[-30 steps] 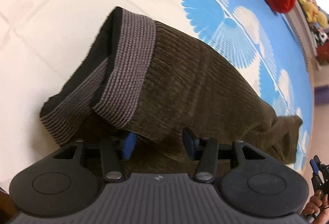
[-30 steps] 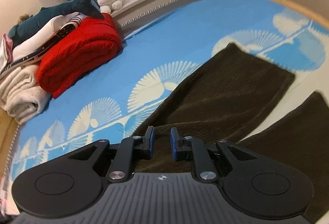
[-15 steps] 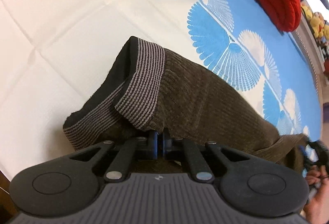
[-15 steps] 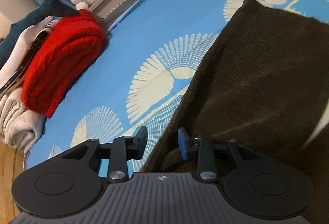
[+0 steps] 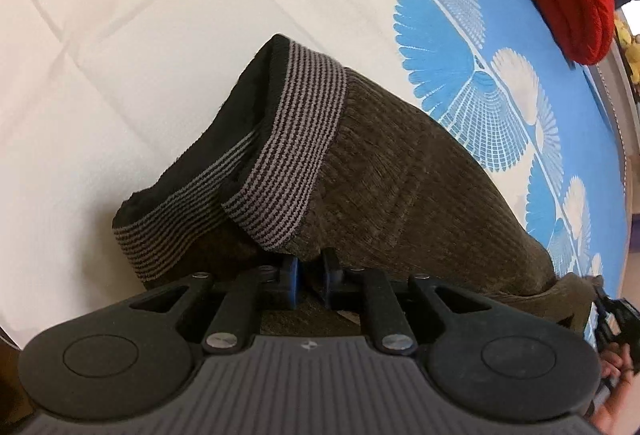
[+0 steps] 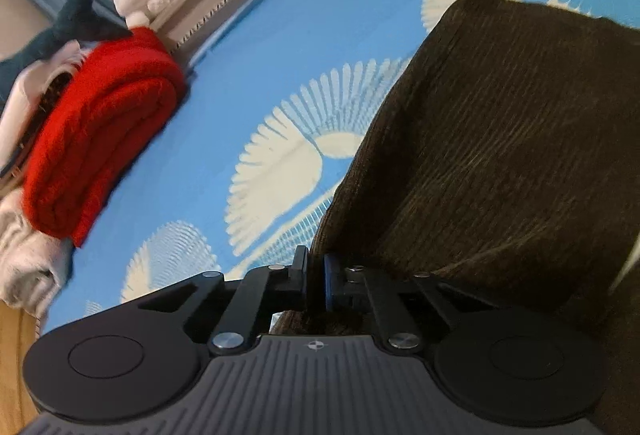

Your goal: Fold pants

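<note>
on the sheet (image 5: 100, 35), ribbed brown pants (image 5: 400, 175), striped waistband (image 5: 296, 151), pinched by both hand-held grippers (image 5: 308, 277) (image 6: 316, 275)

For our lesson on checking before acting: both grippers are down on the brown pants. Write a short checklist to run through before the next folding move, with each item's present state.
1. Left gripper shut on the pants near the striped waistband: ok.
2. Right gripper, jaws just closed, pinching the pants' edge: ok.
3. Both layers caught in each grip: cannot tell.
4. Bedsheet beside the pants bare for folding: ok.
5. Red blanket apart from the pants: ok.
6. Waistband lying flat: not ok, it gapes open.
</note>
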`<state>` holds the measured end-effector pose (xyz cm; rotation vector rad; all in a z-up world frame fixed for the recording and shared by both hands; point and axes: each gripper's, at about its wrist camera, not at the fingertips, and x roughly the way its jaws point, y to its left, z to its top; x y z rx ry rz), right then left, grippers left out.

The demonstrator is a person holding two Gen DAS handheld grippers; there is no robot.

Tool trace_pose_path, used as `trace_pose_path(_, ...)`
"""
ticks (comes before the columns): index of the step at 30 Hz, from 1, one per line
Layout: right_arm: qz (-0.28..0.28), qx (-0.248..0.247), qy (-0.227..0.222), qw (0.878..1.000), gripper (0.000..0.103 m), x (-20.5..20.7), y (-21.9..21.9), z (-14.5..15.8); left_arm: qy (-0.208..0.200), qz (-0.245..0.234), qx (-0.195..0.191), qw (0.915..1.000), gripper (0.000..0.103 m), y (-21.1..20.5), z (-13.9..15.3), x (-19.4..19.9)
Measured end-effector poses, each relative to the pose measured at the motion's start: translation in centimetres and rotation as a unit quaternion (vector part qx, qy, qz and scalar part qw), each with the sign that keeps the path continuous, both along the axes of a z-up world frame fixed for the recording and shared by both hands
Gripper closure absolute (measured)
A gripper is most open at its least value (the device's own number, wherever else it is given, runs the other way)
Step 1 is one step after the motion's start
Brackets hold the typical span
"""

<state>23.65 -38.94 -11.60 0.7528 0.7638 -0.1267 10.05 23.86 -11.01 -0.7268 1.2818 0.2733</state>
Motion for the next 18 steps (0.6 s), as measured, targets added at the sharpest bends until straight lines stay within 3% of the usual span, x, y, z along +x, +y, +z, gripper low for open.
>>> trace_pose_path(5,0.009,-0.03,-0.014,0.999,0.097,-4.5,-1.5,4.4,-0.044,-0.023,0.028,0.9984,0.1,-0.2,2.1,-0.8)
trace_pose_path(10,0.045,-0.066,-0.024,0.997,0.097,-12.9,-3.2,8.1,-0.108,-0.023,0.047,0.9928,0.101,1.1,5.7,-3.3)
trace_pose_path(14,0.121,-0.092,0.057,0.987,0.097,-19.8,-3.2,6.2,-0.117,-0.036,0.075,0.9896,0.101,2.2,7.3,-5.5)
trace_pose_path(17,0.21,-0.115,0.163,0.957,0.097,-22.6,-2.4,2.5,-0.052,-0.063,0.087,0.9928,0.1,2.5,5.3,-5.5)
trace_pose_path(18,0.215,-0.128,0.175,0.952,0.096,-23.1,-2.5,2.0,-0.031,-0.07,0.073,0.9944,0.1,2.8,4.5,-5.3)
